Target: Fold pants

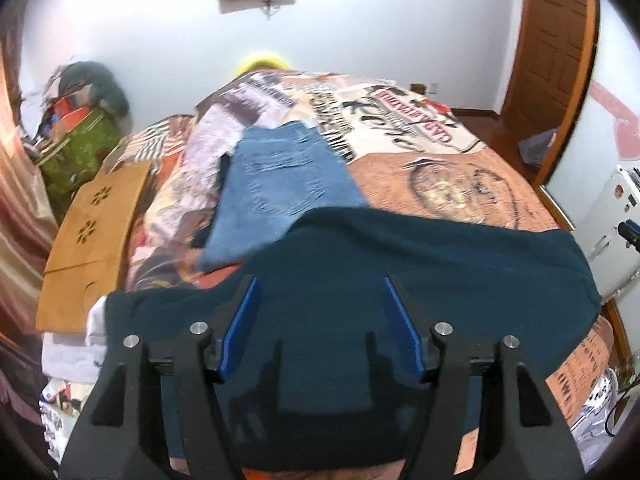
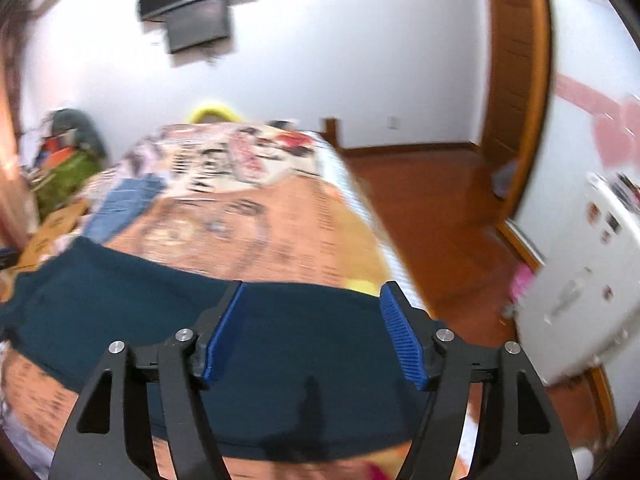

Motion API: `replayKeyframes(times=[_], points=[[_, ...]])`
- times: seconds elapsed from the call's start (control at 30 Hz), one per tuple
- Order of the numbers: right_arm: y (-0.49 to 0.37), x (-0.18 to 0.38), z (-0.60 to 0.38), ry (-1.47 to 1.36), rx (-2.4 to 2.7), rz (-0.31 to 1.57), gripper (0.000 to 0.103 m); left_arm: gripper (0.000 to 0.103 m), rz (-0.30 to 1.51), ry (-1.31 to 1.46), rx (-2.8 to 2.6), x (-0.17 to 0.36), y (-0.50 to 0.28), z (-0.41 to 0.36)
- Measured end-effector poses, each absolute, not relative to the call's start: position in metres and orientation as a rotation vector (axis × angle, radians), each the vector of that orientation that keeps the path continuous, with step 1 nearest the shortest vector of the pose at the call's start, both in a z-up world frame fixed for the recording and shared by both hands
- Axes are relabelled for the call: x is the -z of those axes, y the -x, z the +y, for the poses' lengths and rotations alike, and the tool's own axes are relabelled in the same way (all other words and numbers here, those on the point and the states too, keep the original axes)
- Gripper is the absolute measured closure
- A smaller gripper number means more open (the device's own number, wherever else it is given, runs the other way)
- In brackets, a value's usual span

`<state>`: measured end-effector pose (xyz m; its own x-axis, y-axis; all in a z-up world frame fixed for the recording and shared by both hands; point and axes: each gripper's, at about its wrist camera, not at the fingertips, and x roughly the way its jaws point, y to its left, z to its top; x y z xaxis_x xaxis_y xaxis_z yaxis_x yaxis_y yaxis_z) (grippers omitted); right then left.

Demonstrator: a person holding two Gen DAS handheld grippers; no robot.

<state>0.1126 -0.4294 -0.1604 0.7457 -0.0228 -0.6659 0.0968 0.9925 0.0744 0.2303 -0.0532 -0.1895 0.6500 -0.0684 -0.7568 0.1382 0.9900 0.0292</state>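
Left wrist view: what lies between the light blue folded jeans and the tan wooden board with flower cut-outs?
In the left wrist view, a rumpled strip of the printed patchwork bedspread lies between the light blue folded jeans and the tan wooden board; nothing else shows there.

The dark teal pants [image 1: 400, 264] lie flat on the bed's patterned cover [image 1: 460, 184], folded into a broad band running from 9 to 3 o'clock across the near end. Their far edge is smooth and gently curved. In the right wrist view the same band [image 2: 120, 280] slants from 9 o'clock down toward 5 o'clock, reaching the bed's right edge.
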Motion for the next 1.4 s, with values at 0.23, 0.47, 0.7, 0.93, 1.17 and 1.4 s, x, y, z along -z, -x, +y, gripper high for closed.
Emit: replayKeyframes(times=[0.23,0.47,0.7,0.93,1.17,1.4], points=[[-0.119,0.168,-0.383,-0.094,0.068,0.744,0.038,0.039,0.939,-0.099,0.101,0.217,-0.220,-0.016],[-0.096,0.173,-0.397,-0.148,0.233,0.745,0.037,0.039,0.946,-0.113,0.213,0.223,-0.226,-0.043],[-0.060,0.184,-0.456,-0.278,0.360,0.769,0.027,0.035,0.929,-0.178,0.395,0.214,-0.244,-0.135],[-0.042,0.235,-0.508,-0.544,0.372,0.876,0.027,0.031,0.998,-0.290,0.510,0.240,-0.254,-0.225],[-0.038,0.276,-0.526,-0.749,0.326,0.910,0.027,0.026,1.037,-0.387,0.509,0.264,-0.254,-0.261],[-0.043,0.302,-0.541,-0.907,0.288,0.914,0.027,0.021,1.064,-0.352,0.494,0.270,-0.262,-0.259]])
